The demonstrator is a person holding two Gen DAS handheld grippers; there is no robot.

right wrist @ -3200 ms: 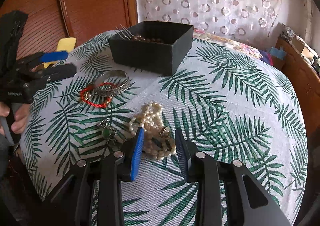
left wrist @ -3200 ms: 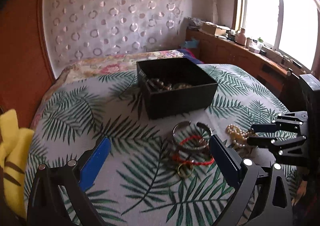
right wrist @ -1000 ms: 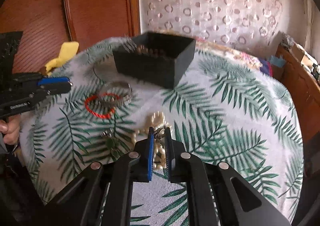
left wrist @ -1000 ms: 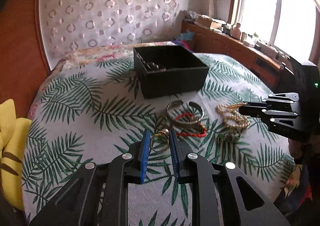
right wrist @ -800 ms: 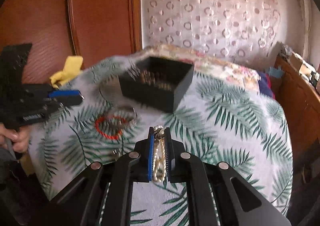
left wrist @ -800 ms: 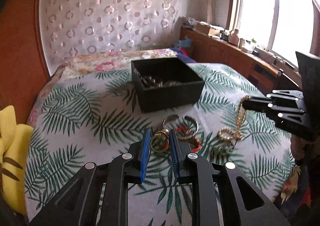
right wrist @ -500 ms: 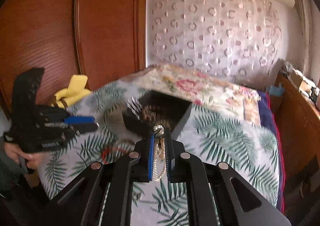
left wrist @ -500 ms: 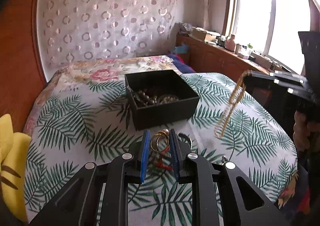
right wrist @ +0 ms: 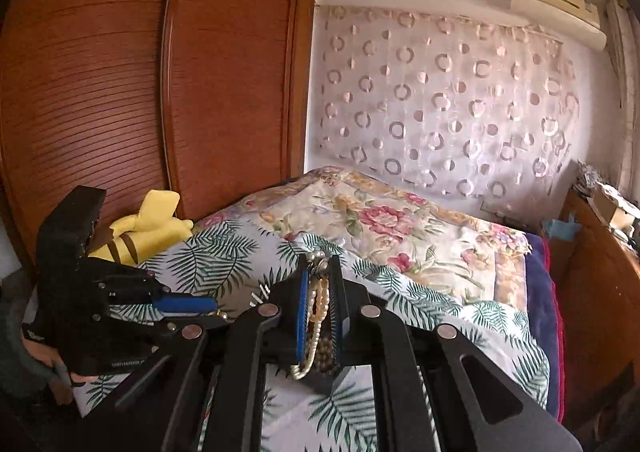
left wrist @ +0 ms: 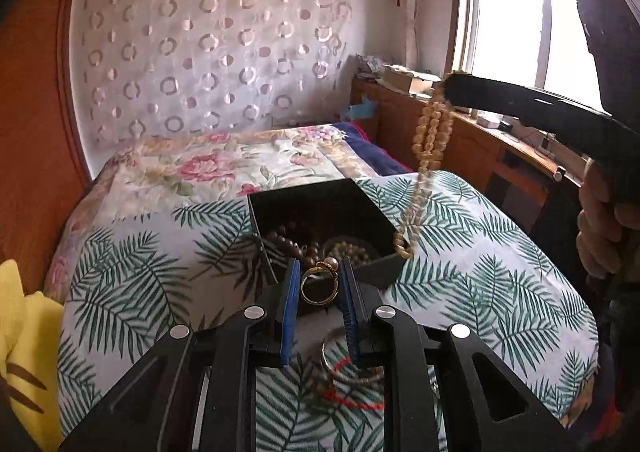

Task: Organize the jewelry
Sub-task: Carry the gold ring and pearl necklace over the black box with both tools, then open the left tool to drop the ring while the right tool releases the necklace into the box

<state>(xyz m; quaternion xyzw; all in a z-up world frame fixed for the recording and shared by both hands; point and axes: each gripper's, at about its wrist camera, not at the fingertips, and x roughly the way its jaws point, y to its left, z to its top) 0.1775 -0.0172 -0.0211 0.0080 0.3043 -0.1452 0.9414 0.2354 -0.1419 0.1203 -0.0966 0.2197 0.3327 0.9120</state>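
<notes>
A gold ring [left wrist: 319, 286] is pinched in the left gripper [left wrist: 319, 284] near the black box [left wrist: 316, 208]; a pearl necklace [right wrist: 318, 328], apparently dangling over it, is clamped by the right gripper [right wrist: 319, 284].

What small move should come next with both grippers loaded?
Probably ease the left gripper, shut on the gold pearl ring, forward over the open black box and release. The right gripper holds the pearl necklace, whose low end hangs by the box's right edge.

Gleaming: polished gold-toned metal ring [left wrist: 319, 286] topped with a glossy pearl. Shining softly: smooth lustrous pearl necklace [right wrist: 318, 322]. Looking matt: black box [left wrist: 362, 212], black plastic left gripper [left wrist: 319, 274]. Lying soft: leaf-print cloth bedspread [left wrist: 480, 272]. Showing glossy ribbed wood: wardrobe [right wrist: 120, 92].
</notes>
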